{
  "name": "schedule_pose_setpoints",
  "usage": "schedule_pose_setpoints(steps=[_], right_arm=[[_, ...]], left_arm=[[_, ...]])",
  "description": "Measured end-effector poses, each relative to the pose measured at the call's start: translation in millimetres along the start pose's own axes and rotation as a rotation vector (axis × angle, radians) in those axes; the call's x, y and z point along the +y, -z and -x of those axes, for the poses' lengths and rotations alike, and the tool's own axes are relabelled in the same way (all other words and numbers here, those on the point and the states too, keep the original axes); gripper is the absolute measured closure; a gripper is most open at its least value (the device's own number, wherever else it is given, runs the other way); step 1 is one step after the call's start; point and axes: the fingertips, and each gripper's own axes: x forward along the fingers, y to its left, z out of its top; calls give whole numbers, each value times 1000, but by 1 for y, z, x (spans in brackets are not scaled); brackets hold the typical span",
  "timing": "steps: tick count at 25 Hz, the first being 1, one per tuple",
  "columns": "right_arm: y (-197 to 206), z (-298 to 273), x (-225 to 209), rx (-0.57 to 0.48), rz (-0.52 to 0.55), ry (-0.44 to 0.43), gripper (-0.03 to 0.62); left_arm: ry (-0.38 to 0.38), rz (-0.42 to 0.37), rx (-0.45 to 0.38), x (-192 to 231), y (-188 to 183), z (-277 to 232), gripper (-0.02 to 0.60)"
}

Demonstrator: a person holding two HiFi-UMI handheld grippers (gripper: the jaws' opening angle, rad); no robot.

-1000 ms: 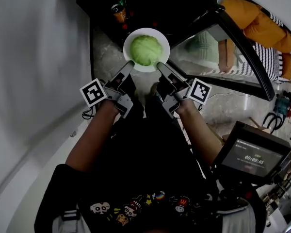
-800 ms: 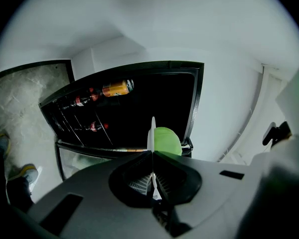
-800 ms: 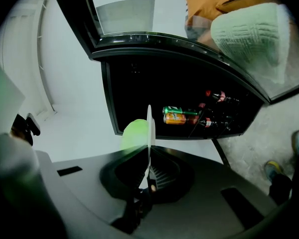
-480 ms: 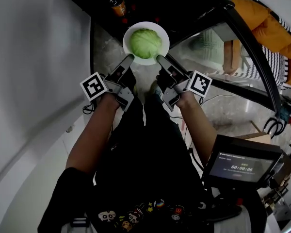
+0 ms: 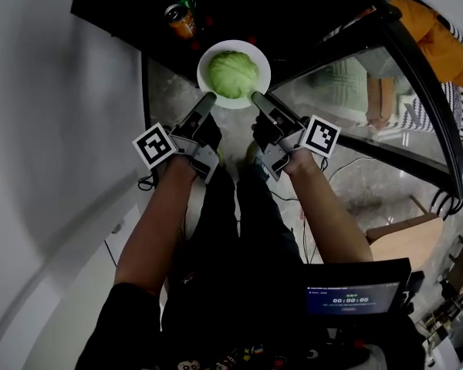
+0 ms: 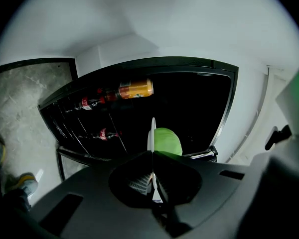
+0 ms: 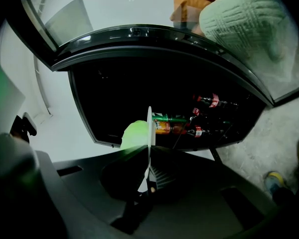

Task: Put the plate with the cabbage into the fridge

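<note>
Inspection from the remote station. A white wall [image 5: 54, 114] fills the left of the head view, and a pale marbled floor [image 5: 170, 99] lies below it. The fridge [image 5: 293, 10] stands open at the top of that view with its interior dark. Its glass door [image 5: 370, 75] is swung out to my right. A small lit screen [image 5: 353, 299] sits low in that view.

The plate [image 5: 261, 58] is held in the air at the mouth of the fridge. Its far edge overlaps the dark opening and its near edge is over the floor. It is round, so I record no long axis. It lies level and face up, with the cabbage [image 5: 233, 74] resting at its centre. Both gripper views show the plate edge-on.

The left tongs [image 5: 207, 98] are pinched on the near-left rim, and the right tongs [image 5: 256, 97] are pinched on the near-right rim. Each pair is pressed tight against the plate edge.

Inside, an orange can [image 6: 135, 89] lies on a shelf, with red-labelled bottles [image 6: 87, 102] beside it.

Compared with a second ago, the plate is nearer the opening. The can looms larger in the left gripper view.
</note>
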Motion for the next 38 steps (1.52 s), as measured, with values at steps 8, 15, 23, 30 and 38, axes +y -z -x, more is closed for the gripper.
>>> schedule_pose_setpoints(steps=[8,15,23,30,38], right_arm=[[1,0,7,-3,-36,24,580],[1,-1,5,6,-80,27,580],[3,0,8,0,-116,31,580],[2,1,9,-11,-133,41,580],[2,0,3,-18,-143,52,580]], left_arm=[[-73,5,6,-9,-1,3,574],[-114,3,-2,-8,-2,3,574],[-132,13,-14,-12,-1,5,574],[-145,6,-27,-14,-1,5,574],[-197,2,-20,-1,-2,8,574]])
